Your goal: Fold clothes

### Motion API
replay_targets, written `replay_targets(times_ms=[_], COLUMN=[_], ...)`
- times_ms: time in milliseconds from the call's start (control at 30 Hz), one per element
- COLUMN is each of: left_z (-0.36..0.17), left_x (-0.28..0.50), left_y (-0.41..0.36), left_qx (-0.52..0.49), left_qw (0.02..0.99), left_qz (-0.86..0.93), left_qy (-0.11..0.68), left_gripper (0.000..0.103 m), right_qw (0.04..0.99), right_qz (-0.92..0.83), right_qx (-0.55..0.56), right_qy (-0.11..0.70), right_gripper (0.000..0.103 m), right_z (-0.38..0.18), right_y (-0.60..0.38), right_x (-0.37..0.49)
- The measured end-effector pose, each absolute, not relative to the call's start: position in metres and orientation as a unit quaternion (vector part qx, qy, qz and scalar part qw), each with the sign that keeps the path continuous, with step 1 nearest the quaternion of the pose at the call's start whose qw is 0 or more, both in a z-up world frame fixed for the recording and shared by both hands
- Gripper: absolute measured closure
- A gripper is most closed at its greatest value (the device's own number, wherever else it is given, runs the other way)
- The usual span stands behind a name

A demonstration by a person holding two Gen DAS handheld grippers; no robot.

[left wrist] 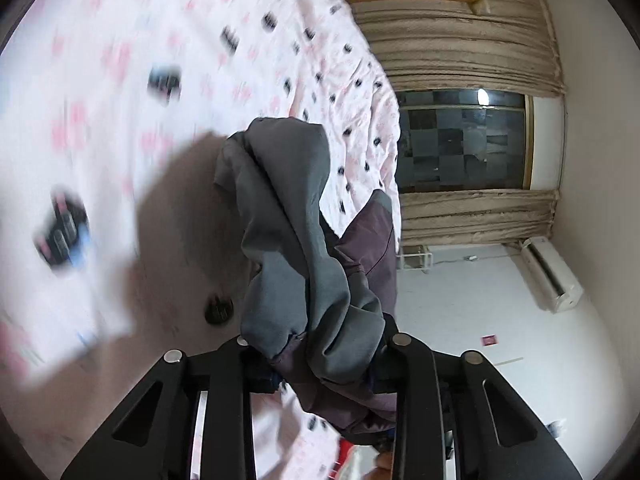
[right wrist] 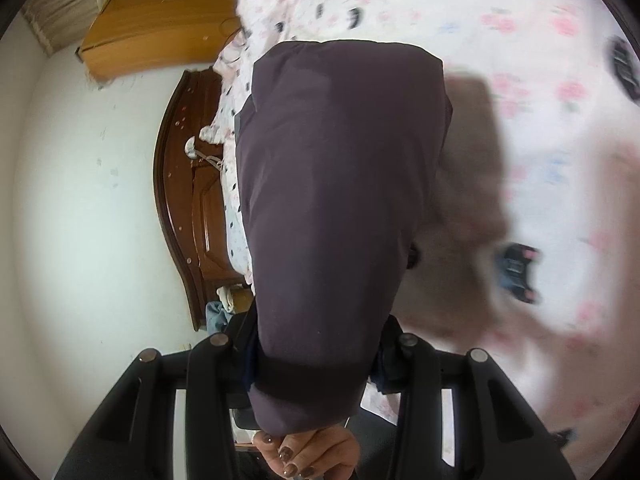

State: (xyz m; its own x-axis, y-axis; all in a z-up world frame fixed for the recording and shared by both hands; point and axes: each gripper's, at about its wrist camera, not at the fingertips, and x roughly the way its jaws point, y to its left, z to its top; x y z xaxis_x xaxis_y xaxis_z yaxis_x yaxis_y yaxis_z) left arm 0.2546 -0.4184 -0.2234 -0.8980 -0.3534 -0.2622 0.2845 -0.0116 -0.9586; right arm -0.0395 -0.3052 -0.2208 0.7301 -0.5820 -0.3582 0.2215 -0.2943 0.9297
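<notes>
Over a bed's pink-flowered sheet (left wrist: 120, 60), dark purple-grey garment (right wrist: 332, 184) hanging clear, pinched by left gripper (left wrist: 320, 364) and right gripper (right wrist: 316, 364); mid-fold or repositioning, needing flat laydown next.

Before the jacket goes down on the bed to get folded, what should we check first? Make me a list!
1. Left tool has hold of the jacket: ok, bunched grey and purple cloth sits between its fingers.
2. Right tool has hold of the jacket: ok, it is shut on a cuffed end.
3. Jacket lifted off the bedsheet: ok, it hangs above its shadow.
4. Cloth spread flat: not ok, the left side is twisted.
5. Bed space underneath free: cannot tell, the picture is blurred.
</notes>
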Motion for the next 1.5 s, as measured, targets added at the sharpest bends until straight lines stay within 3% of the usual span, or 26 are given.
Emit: replay_targets(times_ms=[433, 767, 1000, 1333, 1500], left_z=[-0.189, -0.254, -0.303, -0.298, -0.292], left_x=[0.386, 0.411, 0.397, 0.393, 0.395], left_y=[-0.495, -0.537, -0.531, -0.525, -0.525], left_qx=[-0.074, -0.078, -0.043, -0.042, -0.043], left_qw=[0.341, 0.385, 0.409, 0.404, 0.400], left_qz=[-0.724, -0.694, -0.694, -0.716, -0.725], left_qy=[0.595, 0.603, 0.591, 0.568, 0.559], left_gripper=[0.078, 0.078, 0.076, 0.071, 0.064], right_qw=[0.685, 0.704, 0.676, 0.665, 0.656], right_qz=[-0.282, -0.283, -0.294, -0.272, -0.280], right_qx=[0.671, 0.651, 0.674, 0.695, 0.700], right_qy=[-0.041, 0.013, 0.050, 0.028, 0.030], right_gripper=[0.061, 0.061, 0.059, 0.049, 0.045], right_z=[-0.183, -0.216, -0.280, -0.304, -0.304], right_y=[-0.476, -0.563, -0.564, -0.565, -0.557], right_x=[0.101, 0.160, 0.164, 0.149, 0.133])
